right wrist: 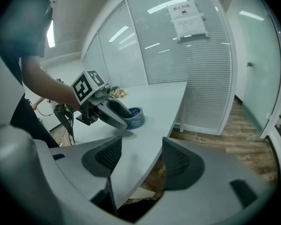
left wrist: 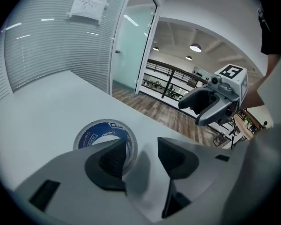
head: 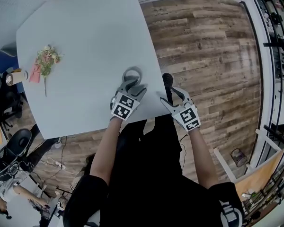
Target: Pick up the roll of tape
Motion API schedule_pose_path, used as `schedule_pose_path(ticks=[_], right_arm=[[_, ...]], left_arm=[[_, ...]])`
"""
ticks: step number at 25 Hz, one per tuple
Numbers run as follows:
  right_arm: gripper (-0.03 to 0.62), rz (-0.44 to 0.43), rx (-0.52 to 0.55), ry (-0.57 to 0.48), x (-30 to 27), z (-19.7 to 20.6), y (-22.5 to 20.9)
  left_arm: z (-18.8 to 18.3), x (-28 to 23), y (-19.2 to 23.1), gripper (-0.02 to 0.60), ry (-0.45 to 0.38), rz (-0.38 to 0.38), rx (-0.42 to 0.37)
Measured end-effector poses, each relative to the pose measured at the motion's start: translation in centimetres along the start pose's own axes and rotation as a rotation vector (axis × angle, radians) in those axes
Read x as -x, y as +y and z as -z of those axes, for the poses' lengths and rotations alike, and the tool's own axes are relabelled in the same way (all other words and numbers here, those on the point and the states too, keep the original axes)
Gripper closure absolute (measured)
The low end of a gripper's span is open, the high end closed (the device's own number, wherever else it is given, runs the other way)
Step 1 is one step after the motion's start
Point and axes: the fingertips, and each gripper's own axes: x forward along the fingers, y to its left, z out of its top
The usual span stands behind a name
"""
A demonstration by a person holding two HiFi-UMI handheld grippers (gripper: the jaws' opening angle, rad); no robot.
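The roll of tape point(head: 132, 73), clear with a blue core, lies flat on the grey table point(head: 85, 27) near its front right corner. My left gripper point(head: 131, 81) is lowered over it and open. In the left gripper view one finger point(left wrist: 113, 161) stands over the hole of the tape point(left wrist: 97, 132), the other outside the rim, and the left gripper point(left wrist: 143, 156) does not press on it. My right gripper point(head: 173, 91) hovers open and empty at the table's edge, to the right. The right gripper view shows the right gripper point(right wrist: 140, 158), the left gripper point(right wrist: 108, 110) and the tape point(right wrist: 135, 116).
A small bunch of flowers point(head: 46, 60), a pink item point(head: 34, 74) and a small cup point(head: 16, 76) sit at the table's far left. Wooden floor point(head: 203, 56) lies to the right of the table. A glass partition with blinds point(right wrist: 187, 55) stands behind.
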Motion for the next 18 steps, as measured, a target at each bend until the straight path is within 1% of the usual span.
schedule_pose_path(ticks=[4,8,10,15,17,18], right_arm=[[0.312,-0.013,-0.001,-0.012,0.1,-0.2,-0.1],[0.313,-0.011,-0.009,-0.023,0.0,0.1,-0.2],[0.315,-0.017,-0.005,-0.018,0.0,-0.2,-0.3],[0.316,-0.018,-0.001,-0.014,-0.1,-0.3,-0.4],[0.316,-0.015,-0.001,-0.014,0.0,-0.3,-0.4],[0.316,-0.014,-0.001,-0.013,0.1,-0.3,-0.4]], left_arm=[[0.0,-0.3,0.4,0.384,0.006,-0.039,0.014],[0.7,-0.5,0.5,0.427,0.057,-0.081,-0.059],[0.7,-0.6,0.6,0.448,0.078,-0.092,-0.084],[0.9,-0.7,1.0,0.483,0.094,-0.106,-0.099],[0.9,-0.7,1.2,0.510,0.096,-0.114,-0.100],[0.9,-0.7,1.2,0.511,0.098,-0.115,-0.102]])
